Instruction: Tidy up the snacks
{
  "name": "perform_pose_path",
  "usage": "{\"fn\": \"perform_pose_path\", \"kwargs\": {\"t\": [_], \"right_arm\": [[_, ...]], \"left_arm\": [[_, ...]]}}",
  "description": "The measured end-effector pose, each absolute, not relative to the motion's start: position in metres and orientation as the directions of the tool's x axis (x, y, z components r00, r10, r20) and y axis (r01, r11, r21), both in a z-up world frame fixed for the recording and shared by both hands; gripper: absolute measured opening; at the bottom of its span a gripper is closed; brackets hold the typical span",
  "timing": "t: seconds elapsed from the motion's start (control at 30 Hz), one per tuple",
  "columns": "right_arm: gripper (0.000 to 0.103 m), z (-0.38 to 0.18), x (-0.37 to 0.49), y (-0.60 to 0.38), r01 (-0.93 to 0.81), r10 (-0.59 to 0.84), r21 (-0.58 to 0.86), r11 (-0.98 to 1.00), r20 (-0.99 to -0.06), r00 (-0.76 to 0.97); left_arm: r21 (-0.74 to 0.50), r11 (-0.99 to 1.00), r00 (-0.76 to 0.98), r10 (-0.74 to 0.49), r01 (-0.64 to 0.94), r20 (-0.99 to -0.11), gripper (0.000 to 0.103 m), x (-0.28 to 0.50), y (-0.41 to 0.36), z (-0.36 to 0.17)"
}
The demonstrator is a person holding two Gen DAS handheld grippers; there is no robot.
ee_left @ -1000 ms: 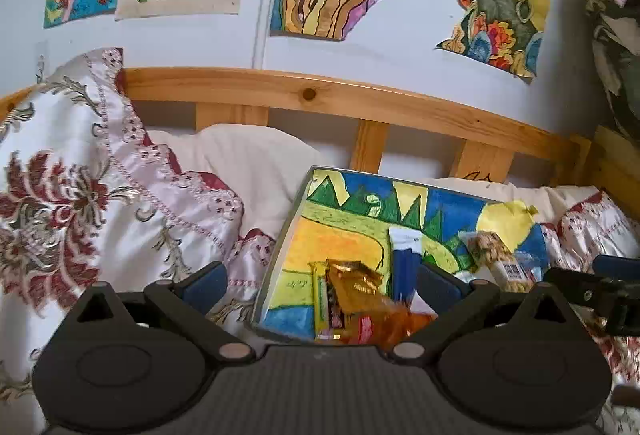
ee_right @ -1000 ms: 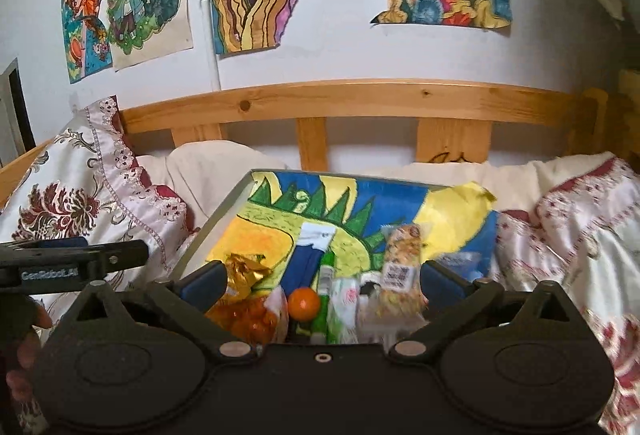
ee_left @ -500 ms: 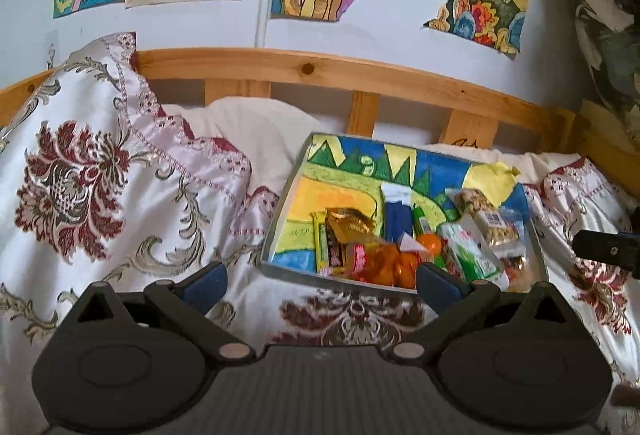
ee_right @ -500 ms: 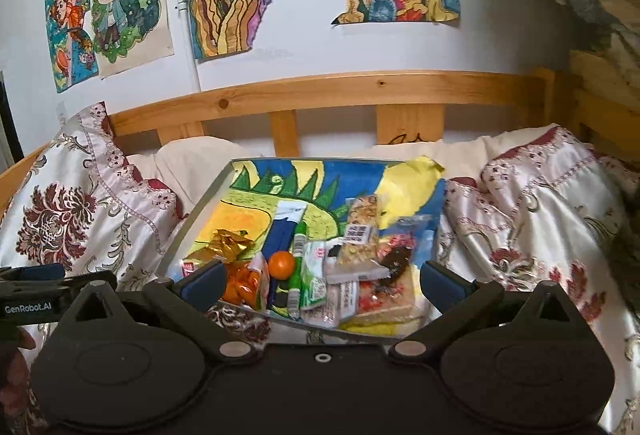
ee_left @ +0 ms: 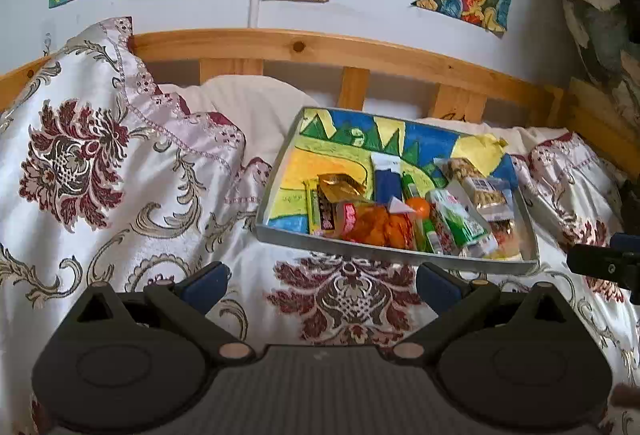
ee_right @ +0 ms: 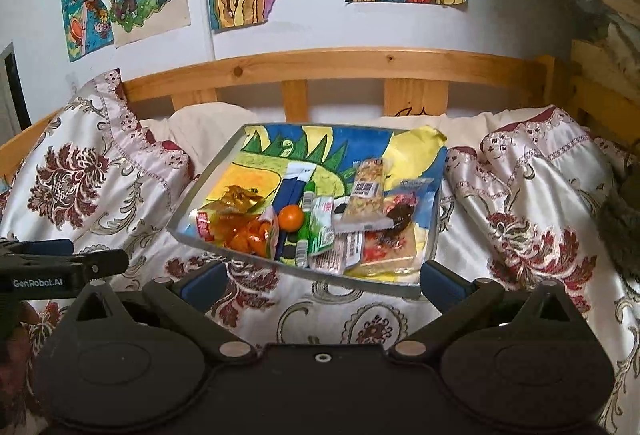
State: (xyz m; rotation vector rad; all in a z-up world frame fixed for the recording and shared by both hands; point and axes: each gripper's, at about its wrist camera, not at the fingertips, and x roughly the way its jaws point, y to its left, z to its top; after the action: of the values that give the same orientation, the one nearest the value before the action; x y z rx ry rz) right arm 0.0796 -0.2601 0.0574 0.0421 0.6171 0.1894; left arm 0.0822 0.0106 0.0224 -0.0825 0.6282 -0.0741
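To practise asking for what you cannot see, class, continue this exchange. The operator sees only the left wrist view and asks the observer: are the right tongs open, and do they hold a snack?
Observer: The right tongs are open and empty, just short of the tray.
Operator: What lies right of the granola bar?
Observer: A dark brown snack in clear wrap, resting on flat packets.
Operator: Any marking on my left tongs?
Observer: Yes, their side carries a label reading GenRobot.AI.
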Motion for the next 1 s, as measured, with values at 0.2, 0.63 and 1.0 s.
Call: {"fn": "perform_pose_path", "kwargs": {"t": [0.2,0.63,1.0], "right_arm": [[0.102,0.053,0.072,-0.255,-0.178,0.198,0.094,0.980,-0.590,0.783],[0.102,0.047,0.074,-0.255,-0.172,0.197,0.101,0.980,-0.611,0.767],[0.102,0.045,0.075,-0.256,-0.168,0.197,0.106,0.980,-0.618,0.761]], "left_arm": [[-0.090,0.994,0.799,-0.099,0.057,-0.593,0.102,0.077,0.007,0.018],[-0.090,0.994,0.788,-0.107,0.066,-0.607,0.102,0.078,0.004,0.014],[-0.092,0.993,0.784,-0.111,0.069,-0.610,0.102,0.079,0.005,0.013]]}}
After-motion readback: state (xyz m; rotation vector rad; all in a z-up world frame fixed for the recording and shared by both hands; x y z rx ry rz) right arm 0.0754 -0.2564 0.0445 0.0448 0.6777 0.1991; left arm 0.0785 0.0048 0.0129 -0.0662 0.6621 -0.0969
